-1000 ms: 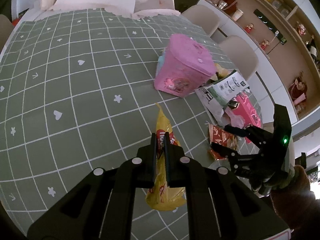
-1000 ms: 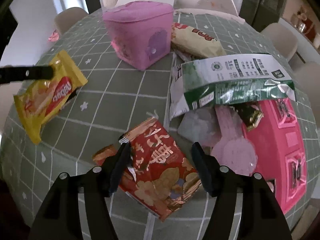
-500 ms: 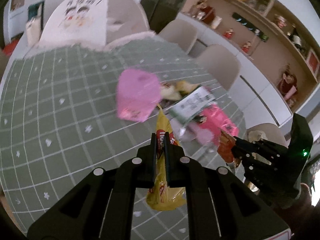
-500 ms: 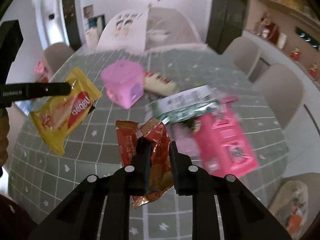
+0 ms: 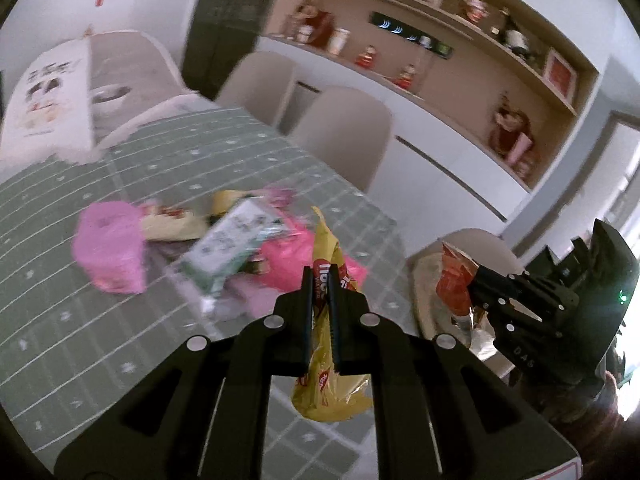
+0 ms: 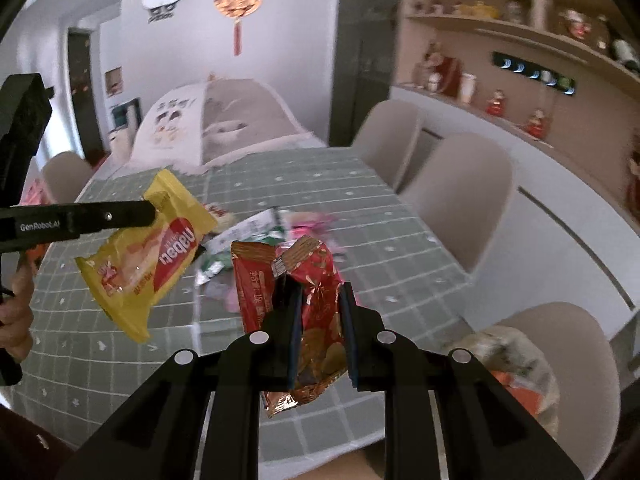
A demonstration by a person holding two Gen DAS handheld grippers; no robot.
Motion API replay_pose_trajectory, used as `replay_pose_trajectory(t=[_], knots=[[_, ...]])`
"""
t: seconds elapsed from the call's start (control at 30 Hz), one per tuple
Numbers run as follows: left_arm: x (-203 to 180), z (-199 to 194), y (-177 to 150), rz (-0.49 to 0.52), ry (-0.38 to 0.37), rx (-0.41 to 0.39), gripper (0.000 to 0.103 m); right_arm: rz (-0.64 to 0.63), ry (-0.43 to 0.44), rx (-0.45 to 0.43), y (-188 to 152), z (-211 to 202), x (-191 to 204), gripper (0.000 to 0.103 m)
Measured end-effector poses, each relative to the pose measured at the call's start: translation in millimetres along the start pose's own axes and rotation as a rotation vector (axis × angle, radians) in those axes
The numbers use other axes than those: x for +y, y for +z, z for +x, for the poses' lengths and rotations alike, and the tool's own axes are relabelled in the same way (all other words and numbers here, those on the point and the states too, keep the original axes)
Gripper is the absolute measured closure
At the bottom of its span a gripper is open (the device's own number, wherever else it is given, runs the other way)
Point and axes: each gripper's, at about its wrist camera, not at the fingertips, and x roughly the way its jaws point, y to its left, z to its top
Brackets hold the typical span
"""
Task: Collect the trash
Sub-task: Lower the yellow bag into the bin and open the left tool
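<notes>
Both sets of jaws are pinched tight on trash. My left gripper [image 5: 320, 320] squeezes the yellow bag [image 5: 332, 392] near its middle, so the two ends flop out above and below the fingers. My right gripper [image 6: 318, 332] is clamped on the red bag [image 6: 304, 300], which is crumpled between the pads (its shiny bottom corner sticks out underneath). I hold each bag by a flat bit because thin wrappers slip if you grab only an edge.

Each bag hangs in the air above the table [image 6: 400, 248], not touching it. From the right camera I can see the yellow bag [image 6: 152, 264] held off to the left by the other gripper's finger [image 6: 120, 216], well apart from the red one, so they don't bump.

More trash waits on the green checked cloth: a pink box [image 5: 112, 256], a green and white pack [image 5: 228, 248] and a pink wrapper [image 5: 296, 256], all in one messy pile. They look blurry.

I think I am carrying these two bags to a bin. I can't see any bin in these views, so I can't tell where it stands. A chair [image 6: 560, 360] with something lumpy on its seat sits near the table's edge.
</notes>
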Motion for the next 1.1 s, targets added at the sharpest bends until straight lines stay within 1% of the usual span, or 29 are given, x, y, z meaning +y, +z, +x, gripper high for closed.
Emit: replay_pose_trajectory(t=[0.27, 0.37, 0.53, 0.67, 0.8, 0.87, 0.9, 0.97, 1.0, 1.03, 1.1], knots=[[-77, 46, 5, 0.068, -0.098, 0.046, 0.096, 0.071, -0.086, -0.041, -23, -33, -72, 0.084], [-103, 67, 9, 0.082, -0.134, 0.069, 0.096, 0.113, -0.131, -0.052, -37, -46, -108, 0.084], [-154, 118, 11, 0.1, -0.211, 0.125, 0.096, 0.164, -0.199, -0.059, -59, -63, -163, 0.084], [-192, 155, 5, 0.111, -0.248, 0.175, 0.096, 0.197, -0.242, -0.053, -77, -73, -204, 0.084], [-227, 191, -6, 0.145, -0.276, 0.237, 0.096, 0.234, -0.259, -0.043, -89, -77, -231, 0.084], [-241, 204, -10, 0.165, -0.287, 0.25, 0.096, 0.25, -0.26, -0.035, -96, -77, -240, 0.084], [-247, 212, -13, 0.175, -0.293, 0.257, 0.095, 0.258, -0.259, -0.028, -101, -76, -246, 0.084], [-253, 225, -18, 0.169, -0.298, 0.274, 0.084, 0.275, -0.252, -0.015, -109, -74, -254, 0.084], [-254, 231, -21, 0.156, -0.299, 0.284, 0.076, 0.28, -0.247, -0.011, -111, -73, -256, 0.084], [-254, 234, -22, 0.143, -0.297, 0.286, 0.072, 0.285, -0.241, -0.006, -114, -71, -258, 0.084], [-252, 237, -23, 0.117, -0.292, 0.29, 0.07, 0.295, -0.22, 0.008, -120, -66, -264, 0.084]])
